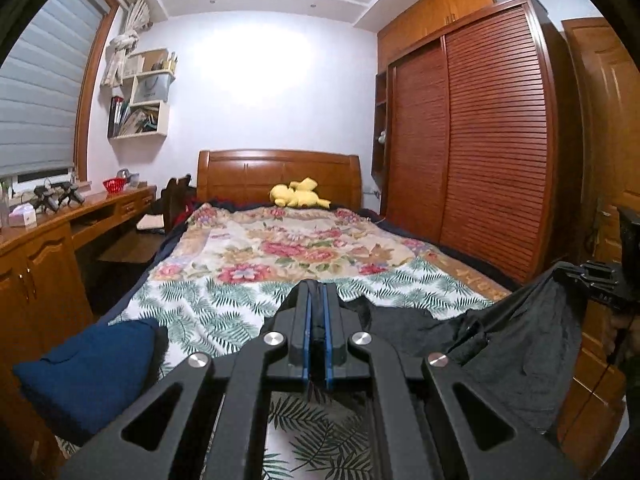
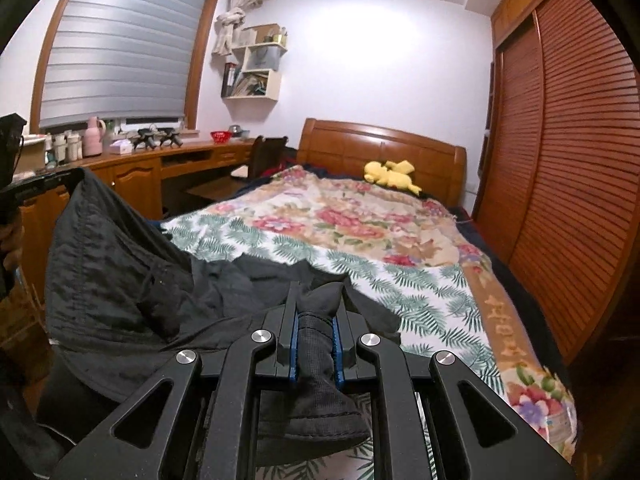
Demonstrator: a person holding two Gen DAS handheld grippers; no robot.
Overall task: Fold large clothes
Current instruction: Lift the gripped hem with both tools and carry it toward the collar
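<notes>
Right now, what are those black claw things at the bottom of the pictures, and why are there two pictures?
Those are two-finger grabbers that a person holds, one in each hand, each with a camera looking along its fingers. One picture is from the left gripper, the other from the right gripper. They look over a bed with a flowery cover. Both grabbers are pinched shut on a black garment, holding it up between them above the bed so it can be folded. A yellow plush toy sits by the headboard.

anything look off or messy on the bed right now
The black garment hangs bunched and creased between the left gripper and right gripper, not spread flat. The floral blanket sits slightly askew.
</notes>
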